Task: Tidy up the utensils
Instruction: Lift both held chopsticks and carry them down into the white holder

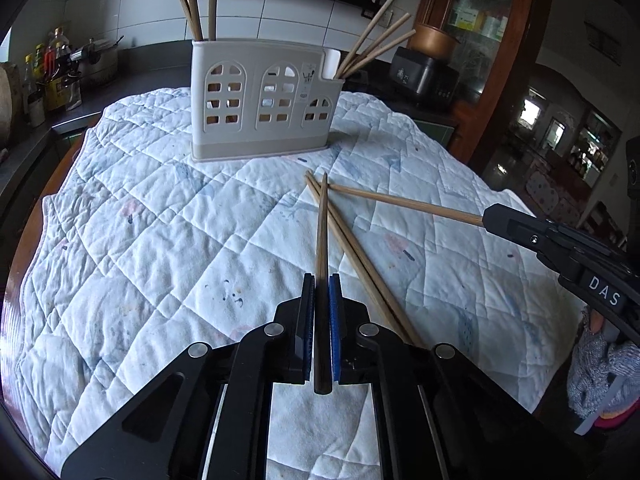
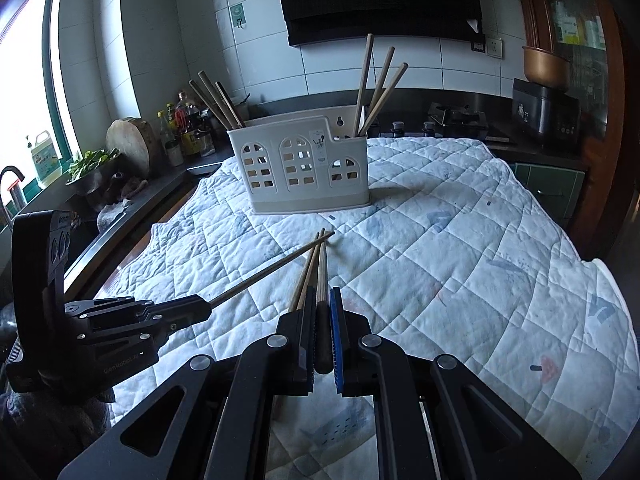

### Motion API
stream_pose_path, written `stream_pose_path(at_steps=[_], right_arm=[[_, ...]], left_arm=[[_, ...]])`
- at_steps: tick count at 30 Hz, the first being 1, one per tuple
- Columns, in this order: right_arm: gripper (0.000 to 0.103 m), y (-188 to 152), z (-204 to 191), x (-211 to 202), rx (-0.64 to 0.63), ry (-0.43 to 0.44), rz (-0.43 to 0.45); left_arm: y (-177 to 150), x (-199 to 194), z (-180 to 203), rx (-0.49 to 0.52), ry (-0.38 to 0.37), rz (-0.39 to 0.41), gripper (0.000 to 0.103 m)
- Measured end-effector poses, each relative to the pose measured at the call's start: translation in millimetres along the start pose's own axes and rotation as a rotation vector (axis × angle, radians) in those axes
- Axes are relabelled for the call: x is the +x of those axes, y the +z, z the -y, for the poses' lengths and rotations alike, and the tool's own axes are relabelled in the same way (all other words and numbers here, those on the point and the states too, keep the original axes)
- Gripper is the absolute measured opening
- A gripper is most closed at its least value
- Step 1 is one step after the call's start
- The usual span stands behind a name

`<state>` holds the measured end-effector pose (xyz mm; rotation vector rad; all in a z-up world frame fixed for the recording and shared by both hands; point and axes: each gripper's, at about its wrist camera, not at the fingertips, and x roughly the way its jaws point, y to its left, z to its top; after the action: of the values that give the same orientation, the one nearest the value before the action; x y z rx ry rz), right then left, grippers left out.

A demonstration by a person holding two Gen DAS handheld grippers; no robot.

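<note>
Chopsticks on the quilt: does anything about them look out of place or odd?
Yes. Two loose chopsticks still lie slanted on the quilt instead of in the holder. The left hand-held gripper and right hand-held gripper each clamp one chopstick, and their tips cross over the loose pair.

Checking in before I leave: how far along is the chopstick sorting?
Partly done. The holder already has chopsticks standing at its left end and right end. Each pair of tongs, left and right, is shut on one chopstick. Two loose chopsticks remain on the quilt.
</note>
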<state>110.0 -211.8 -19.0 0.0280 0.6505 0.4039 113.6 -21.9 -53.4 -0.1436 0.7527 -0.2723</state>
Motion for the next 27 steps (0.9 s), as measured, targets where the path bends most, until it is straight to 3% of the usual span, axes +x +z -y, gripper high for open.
stream_pose_path(at_steps=[10,20,27], right_arm=[[0.007,54,-4,-19,-0.028,0.039,0.087],[0.007,121,-11,-17,-0.117,0.035,0.106],[0.007,183,-10,-15,-0.158,0.015,0.127]], left_arm=[[35,-28,-6,0.022,0.0,0.12,0.005],[82,-39,-15,0.065,-0.016,0.141,0.005],[120,-36,-18,0.111,0.021,0.136,0.005]])
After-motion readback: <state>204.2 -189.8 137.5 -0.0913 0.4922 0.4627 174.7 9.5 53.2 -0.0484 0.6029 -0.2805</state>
